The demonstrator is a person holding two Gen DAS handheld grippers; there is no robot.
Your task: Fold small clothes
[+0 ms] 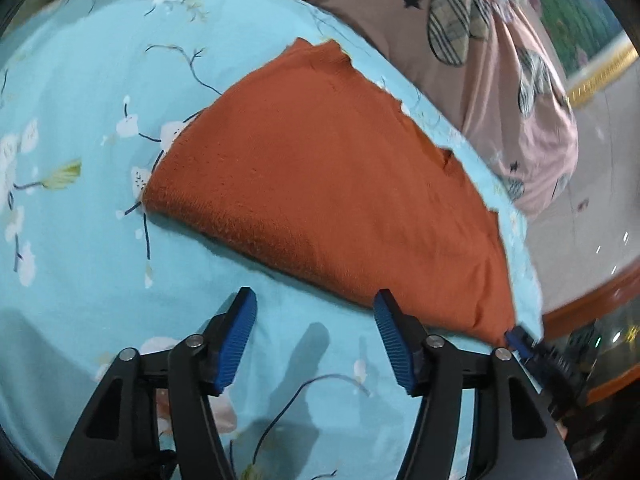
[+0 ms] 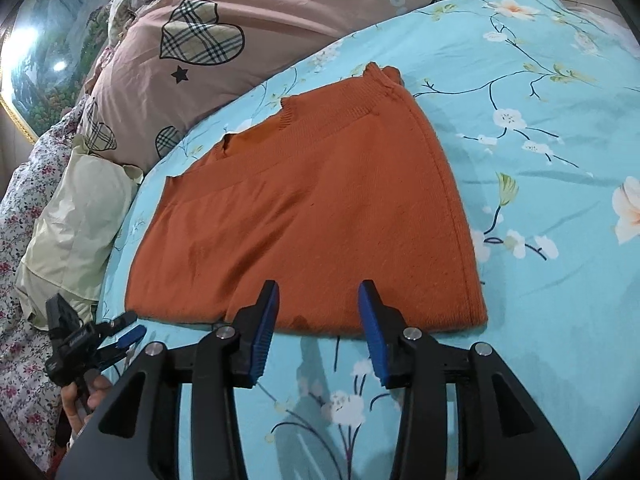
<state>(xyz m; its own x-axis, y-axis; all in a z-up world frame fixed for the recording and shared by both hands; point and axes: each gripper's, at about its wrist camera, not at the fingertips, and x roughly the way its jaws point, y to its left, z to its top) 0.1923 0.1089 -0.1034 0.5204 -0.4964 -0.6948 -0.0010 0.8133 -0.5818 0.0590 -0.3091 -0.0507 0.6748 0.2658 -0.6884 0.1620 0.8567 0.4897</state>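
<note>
An orange knitted garment lies folded flat on the light blue floral bedsheet; it also shows in the right wrist view. My left gripper is open and empty, hovering just short of the garment's near edge. My right gripper is open and empty, its blue fingertips over the garment's near hem. The left gripper also appears at the lower left of the right wrist view. The right gripper's tip shows at the garment's corner in the left wrist view.
A pink quilt with plaid hearts is bunched along the far side of the bed. A cream pillow and a floral cover lie at the left. A wooden bed edge and floor show at the right.
</note>
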